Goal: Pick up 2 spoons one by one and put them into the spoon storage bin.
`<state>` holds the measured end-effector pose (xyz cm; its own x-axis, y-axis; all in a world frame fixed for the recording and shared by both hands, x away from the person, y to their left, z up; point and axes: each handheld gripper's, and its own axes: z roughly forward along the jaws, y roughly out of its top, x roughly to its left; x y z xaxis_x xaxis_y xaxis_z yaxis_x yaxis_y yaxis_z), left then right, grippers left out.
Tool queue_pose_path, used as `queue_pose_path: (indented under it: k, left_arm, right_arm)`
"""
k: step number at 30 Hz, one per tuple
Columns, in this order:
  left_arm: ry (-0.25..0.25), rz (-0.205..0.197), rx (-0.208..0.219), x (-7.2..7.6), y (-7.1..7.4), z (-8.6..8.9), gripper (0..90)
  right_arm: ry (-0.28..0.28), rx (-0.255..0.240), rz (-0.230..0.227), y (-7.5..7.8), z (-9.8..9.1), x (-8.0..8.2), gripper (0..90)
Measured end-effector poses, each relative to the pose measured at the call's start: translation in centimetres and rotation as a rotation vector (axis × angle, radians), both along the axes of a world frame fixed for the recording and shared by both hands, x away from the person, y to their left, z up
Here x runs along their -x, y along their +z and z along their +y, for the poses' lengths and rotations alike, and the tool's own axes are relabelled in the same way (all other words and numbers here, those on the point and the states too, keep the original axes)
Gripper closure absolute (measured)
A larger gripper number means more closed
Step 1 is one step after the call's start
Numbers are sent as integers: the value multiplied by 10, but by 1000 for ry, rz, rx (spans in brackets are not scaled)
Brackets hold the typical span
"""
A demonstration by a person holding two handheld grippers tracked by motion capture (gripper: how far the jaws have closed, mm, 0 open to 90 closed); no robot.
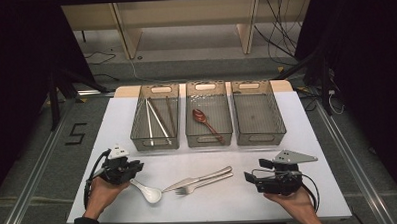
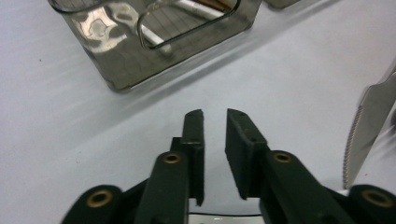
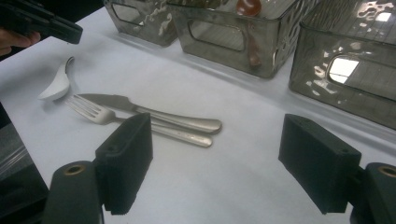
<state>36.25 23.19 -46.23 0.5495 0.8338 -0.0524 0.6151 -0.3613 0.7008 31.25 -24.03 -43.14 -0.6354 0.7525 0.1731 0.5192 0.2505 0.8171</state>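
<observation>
White sheeting covers the surface (image 1: 239,203), and at its near left edge the left gripper (image 1: 137,167) has its fingers drawn almost together, with a slim gap between the pads in the left gripper view. They sit at the handle end of the white spoon (image 1: 148,192). Whether the pads actually pinch that handle I cannot tell. The spoon's bowl rests on the surface. The right gripper (image 1: 249,179) hovers low at the near right, fingers spread wide and empty, aimed toward the knife (image 1: 203,176) and fork (image 1: 194,187), which lie side by side mid-surface.

Sorting looks partly done. The left bin (image 1: 137,125) holds chopsticks (image 1: 157,121), the middle bin (image 1: 209,138) holds a wooden spoon (image 1: 207,122), and the right bin (image 1: 282,125) has nothing in it. Three pieces are left to put away, the white spoon likely first.

Beyond the bins, pale wooden shelving and loose cables stand on a grey floor, with dark curtains at both sides.
</observation>
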Motion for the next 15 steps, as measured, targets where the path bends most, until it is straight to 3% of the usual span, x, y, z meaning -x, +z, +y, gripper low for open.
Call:
queue_pose_path:
  k: [3,5,15]
  left_arm:
    - [-13,13,-49,-2,-5,-1,855]
    - [-23,32,-51,-4,-8,-1,885]
    - [-45,120,-129,-8,-18,-2,888]
  right_arm:
    - [5,4,6,-3,1,2,265]
    - [7,4,10,-4,2,2,265]
    - [8,6,14,-5,0,4,266]
